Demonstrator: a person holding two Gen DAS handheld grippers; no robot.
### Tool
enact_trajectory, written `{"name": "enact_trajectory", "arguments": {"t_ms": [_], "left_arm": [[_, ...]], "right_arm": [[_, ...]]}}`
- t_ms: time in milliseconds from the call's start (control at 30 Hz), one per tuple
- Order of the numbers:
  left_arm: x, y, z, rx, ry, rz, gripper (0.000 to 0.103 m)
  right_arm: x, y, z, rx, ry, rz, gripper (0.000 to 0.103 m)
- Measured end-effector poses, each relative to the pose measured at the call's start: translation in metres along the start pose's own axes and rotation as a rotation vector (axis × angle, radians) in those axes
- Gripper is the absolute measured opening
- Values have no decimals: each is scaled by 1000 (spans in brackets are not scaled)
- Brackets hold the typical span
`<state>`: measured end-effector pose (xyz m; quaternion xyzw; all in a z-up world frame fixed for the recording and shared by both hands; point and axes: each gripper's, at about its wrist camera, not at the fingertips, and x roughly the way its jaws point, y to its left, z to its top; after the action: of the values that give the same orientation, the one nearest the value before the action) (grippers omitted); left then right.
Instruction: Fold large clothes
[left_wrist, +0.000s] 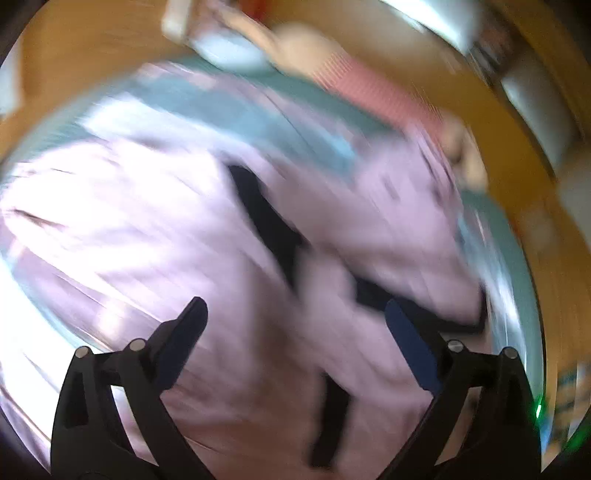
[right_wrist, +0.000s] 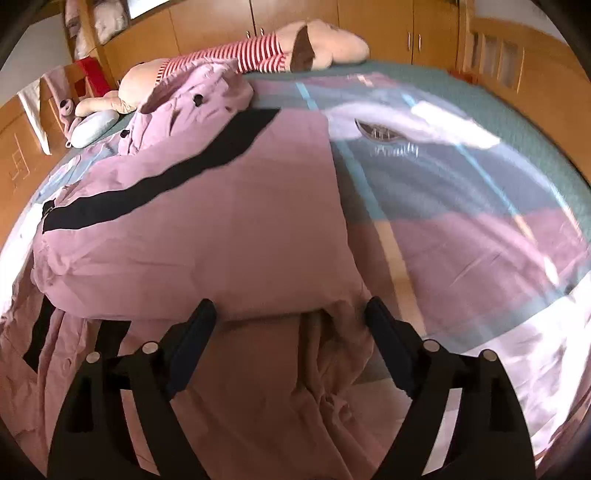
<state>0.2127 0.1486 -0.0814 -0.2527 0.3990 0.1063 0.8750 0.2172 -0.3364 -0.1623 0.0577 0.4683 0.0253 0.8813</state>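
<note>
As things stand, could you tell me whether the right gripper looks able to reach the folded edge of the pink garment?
Probably yes. The right gripper is open, just above the pink garment's folded edge, and nothing lies between its jaws and the cloth.

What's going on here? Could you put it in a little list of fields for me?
garment: pink coat with black stripes, partly folded
surface: bed with green cover
left gripper: open above the coat, holding nothing
right gripper: open at the fold's edge, holding nothing
nearby: plush toy in a red-striped top, at the far edge
</note>
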Motion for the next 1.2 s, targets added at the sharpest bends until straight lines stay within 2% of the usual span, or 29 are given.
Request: {"name": "enact_trajectory", "arguments": {"t_ms": [33, 133, 333, 400, 467, 533, 667, 700, 733, 767, 800, 833, 900, 933, 967, 1000, 1067, 1200], "left_arm": [[-3, 18, 9, -35, -19, 15, 99], [0, 113, 33, -230, -31, 4, 98], [6, 260, 23, -656, -58, -91, 97], [9, 279, 19, -695, -60, -113, 97], [16, 291, 19, -688, -52, -62, 97], [26, 301, 20, -672, -35, -37, 91], [30, 307, 21, -639, -45, -50, 90], [32, 306, 23, -631, -49, -58, 82], [33, 308, 20, -624, -50, -64, 70], [37, 306, 23, -615, -43, -56, 65], [41, 304, 24, -594, -42, -32, 46], [43, 304, 26, -584, -39, -28, 18], [42, 305, 27, -598, -54, -59, 6], [34, 303, 28, -609, -92, -92, 3], [21, 296, 31, -604, -166, -162, 3], [9, 286, 38, -594, -203, -203, 3], [-12, 258, 48, -551, -247, -272, 3], [-47, 165, 57, -361, -280, -452, 5]], "right_arm": [[0, -1, -1, 9, 6, 5, 87], [7, -4, -4, 38, 45, 22, 88], [13, -4, -8, 49, 60, 21, 88], [14, 0, -9, 35, 58, 10, 88], [15, 0, -10, 29, 56, 4, 88], [16, 0, -10, 30, 56, 5, 88], [18, 0, -10, 32, 57, 9, 89], [18, 1, -10, 30, 56, 7, 90], [18, 1, -10, 28, 56, 6, 90], [18, 1, -10, 26, 58, 4, 90], [18, 1, -10, 25, 57, 3, 90], [18, 1, -9, 25, 57, 4, 90], [18, 1, -9, 25, 57, 3, 90], [18, 1, -10, 24, 57, 1, 90], [18, 1, -9, 23, 57, 1, 90], [18, 1, -9, 23, 58, 1, 90], [18, 1, -9, 22, 59, 1, 90], [17, 1, -8, 23, 60, -1, 90]]}}
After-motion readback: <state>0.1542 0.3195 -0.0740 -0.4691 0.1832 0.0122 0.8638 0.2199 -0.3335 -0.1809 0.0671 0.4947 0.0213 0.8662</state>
